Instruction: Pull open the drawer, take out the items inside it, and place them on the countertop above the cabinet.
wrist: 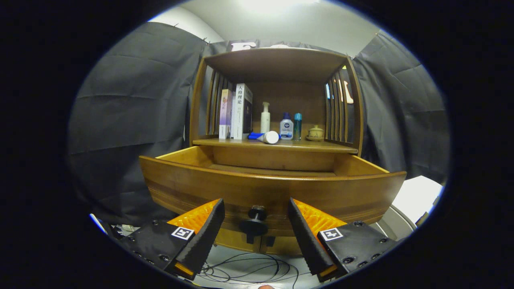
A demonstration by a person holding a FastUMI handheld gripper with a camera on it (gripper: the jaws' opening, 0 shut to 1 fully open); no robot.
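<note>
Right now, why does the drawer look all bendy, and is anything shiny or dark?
In the gripper view the fisheye lens bows the drawer front; ceiling light glares above the cabinet; the knob sits in shade between the open gripper fingers.

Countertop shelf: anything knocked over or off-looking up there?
One thing: a white tube lies on its side on the countertop, in front of the upright pump bottle, while the other bottles and the books stand. The drawer is pulled open; the gripper is open, its fingers either side of the knob.
</note>
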